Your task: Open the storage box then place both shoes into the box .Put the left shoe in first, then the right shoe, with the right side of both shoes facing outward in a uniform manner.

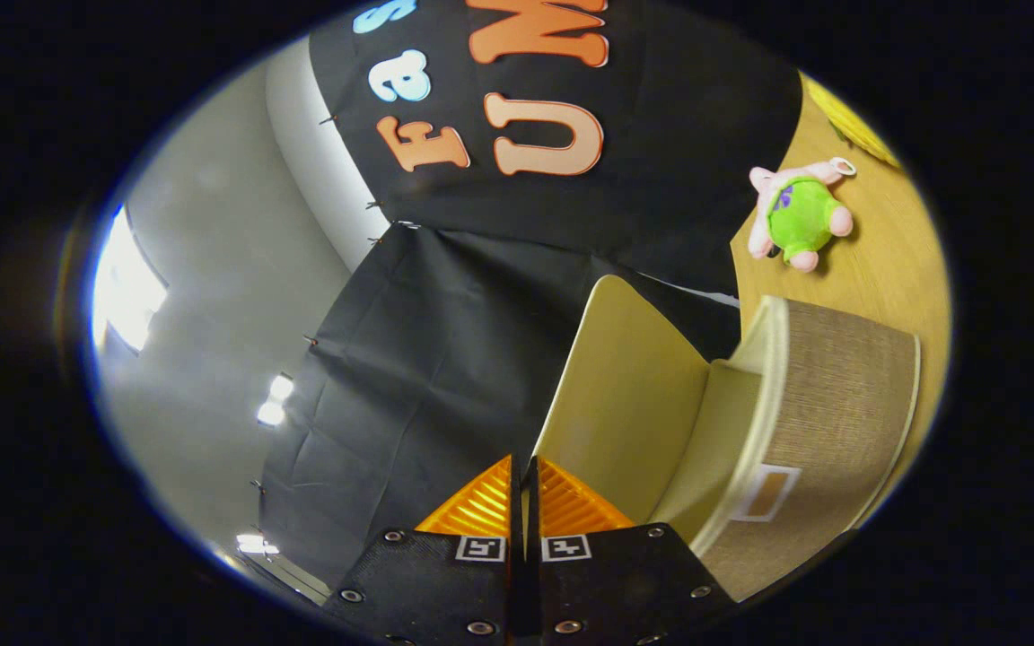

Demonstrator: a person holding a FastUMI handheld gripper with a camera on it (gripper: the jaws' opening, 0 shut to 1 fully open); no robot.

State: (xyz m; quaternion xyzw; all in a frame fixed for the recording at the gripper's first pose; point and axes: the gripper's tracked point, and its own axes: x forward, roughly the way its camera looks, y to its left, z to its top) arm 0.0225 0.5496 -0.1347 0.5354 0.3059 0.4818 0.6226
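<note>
Black cloth backs the wooden bench (885,260). The box (840,422) sits beside the gripper (524,489), lid (625,395) raised; jaws closed, empty. Swing the lid fully back before fetching shoes.

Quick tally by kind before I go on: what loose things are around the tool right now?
Storage box, lid raised: 1
Plush toy, pink and green, on the wooden table beyond the box: 1
Yellow item at the table's far edge, kind unclear: 1
Total: 3
The tool has its fingers closed together, holding nothing.
</note>
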